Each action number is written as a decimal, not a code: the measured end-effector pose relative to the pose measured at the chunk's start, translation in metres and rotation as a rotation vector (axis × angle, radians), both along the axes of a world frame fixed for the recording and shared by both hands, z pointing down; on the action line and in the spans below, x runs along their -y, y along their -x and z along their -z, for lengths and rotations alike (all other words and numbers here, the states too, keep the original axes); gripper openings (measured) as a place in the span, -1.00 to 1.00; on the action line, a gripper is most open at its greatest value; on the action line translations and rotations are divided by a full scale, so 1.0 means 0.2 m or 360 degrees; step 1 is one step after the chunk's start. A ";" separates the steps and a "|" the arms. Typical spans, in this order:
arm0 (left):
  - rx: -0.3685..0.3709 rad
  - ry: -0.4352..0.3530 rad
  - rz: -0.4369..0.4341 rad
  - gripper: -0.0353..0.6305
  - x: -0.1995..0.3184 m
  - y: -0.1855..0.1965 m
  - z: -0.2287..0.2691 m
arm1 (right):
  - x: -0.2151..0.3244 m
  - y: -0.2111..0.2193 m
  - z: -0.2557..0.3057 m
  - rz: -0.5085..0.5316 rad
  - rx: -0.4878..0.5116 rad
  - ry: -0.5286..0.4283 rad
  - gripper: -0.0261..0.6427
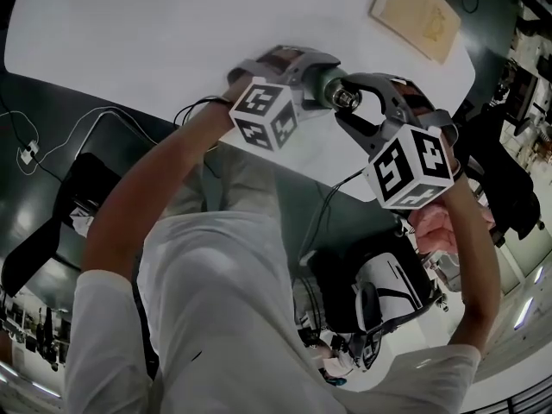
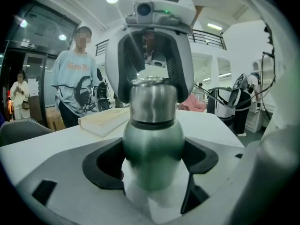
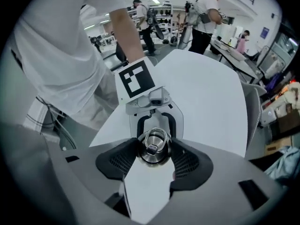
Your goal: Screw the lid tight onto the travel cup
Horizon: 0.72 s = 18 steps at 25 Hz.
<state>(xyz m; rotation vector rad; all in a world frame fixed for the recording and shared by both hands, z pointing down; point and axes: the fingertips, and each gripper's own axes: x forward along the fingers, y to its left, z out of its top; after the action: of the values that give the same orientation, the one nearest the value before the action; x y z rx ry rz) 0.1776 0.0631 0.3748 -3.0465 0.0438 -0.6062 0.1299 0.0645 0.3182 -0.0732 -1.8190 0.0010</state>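
Observation:
A green metal travel cup (image 1: 326,87) is held level in the air above the near edge of the white table (image 1: 155,33). My left gripper (image 1: 302,78) is shut on the cup's body (image 2: 152,153), its black pads against both sides. The steel lid (image 2: 153,100) with its ring handle sits on the cup's neck. My right gripper (image 3: 153,156) faces the left one end-on, and its ribbed pads (image 3: 123,159) hug the lid (image 3: 153,146) from both sides. Both marker cubes show in the head view.
A tan book (image 1: 416,14) lies at the table's far right. A dark chair (image 1: 52,231) stands to the left below the table, and a backpack and gear (image 1: 384,296) lie by the person's legs. People stand beyond the table (image 2: 75,78).

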 end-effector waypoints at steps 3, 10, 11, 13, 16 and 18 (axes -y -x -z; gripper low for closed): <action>-0.0009 0.0009 0.0009 0.20 0.01 0.00 -0.01 | 0.03 0.00 0.00 -0.0242 0.0028 0.0021 -0.25; -0.0005 -0.0059 -0.0001 0.20 0.01 0.01 0.00 | 0.06 0.01 0.00 -0.0882 0.0033 -0.0133 -0.25; 0.0000 -0.0062 0.0001 0.20 0.01 0.02 0.00 | 0.05 0.01 0.00 -0.0930 0.0038 -0.0151 -0.25; 0.0003 -0.0032 0.0013 0.20 -0.01 0.02 -0.01 | 0.04 0.02 0.00 -0.1038 0.0059 -0.0147 -0.25; -0.0006 -0.0015 0.0038 0.21 0.02 0.01 0.00 | 0.09 -0.01 0.01 -0.1233 0.0100 -0.0137 -0.25; -0.0015 0.0005 0.0058 0.20 0.02 0.00 0.00 | 0.10 -0.03 0.01 -0.1387 0.0134 -0.0114 -0.25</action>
<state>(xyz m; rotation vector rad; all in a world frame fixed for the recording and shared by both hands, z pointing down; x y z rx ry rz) 0.1773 0.0581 0.3748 -3.0579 0.0988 -0.5952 0.1365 0.0436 0.3161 0.7789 -1.8010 0.5522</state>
